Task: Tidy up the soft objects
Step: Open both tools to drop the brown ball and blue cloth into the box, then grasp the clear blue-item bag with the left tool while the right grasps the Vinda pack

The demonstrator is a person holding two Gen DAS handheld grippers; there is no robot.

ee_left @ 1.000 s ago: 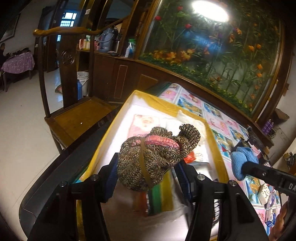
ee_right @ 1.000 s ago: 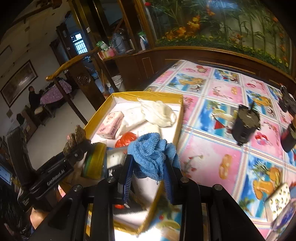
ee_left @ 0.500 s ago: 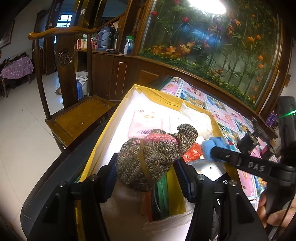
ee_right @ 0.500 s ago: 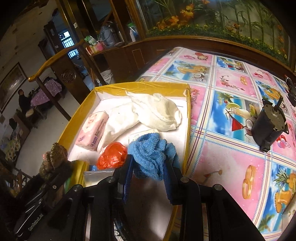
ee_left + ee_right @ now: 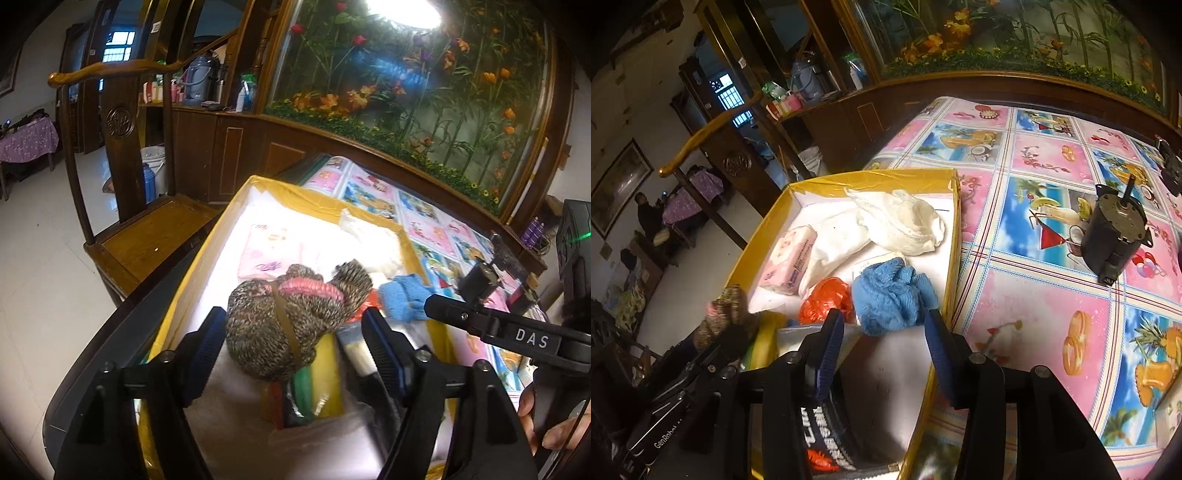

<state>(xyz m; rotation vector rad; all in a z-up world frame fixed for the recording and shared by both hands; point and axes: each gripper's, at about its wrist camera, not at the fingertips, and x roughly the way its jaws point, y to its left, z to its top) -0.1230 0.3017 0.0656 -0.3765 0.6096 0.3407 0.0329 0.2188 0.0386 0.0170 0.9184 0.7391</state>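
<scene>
Between parted right tongs (image 5: 882,334), blue cloth (image 5: 892,297).

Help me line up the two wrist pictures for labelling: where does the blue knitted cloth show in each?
Left wrist: blue knitted cloth lies right of centre, at the yellow box's right wall, beyond the right claw's tip.
Right wrist: the cloth lies at centre, between the open claw's fingertips.
Shared landmark: the orange plastic bag, just left of the cloth in both.
</scene>
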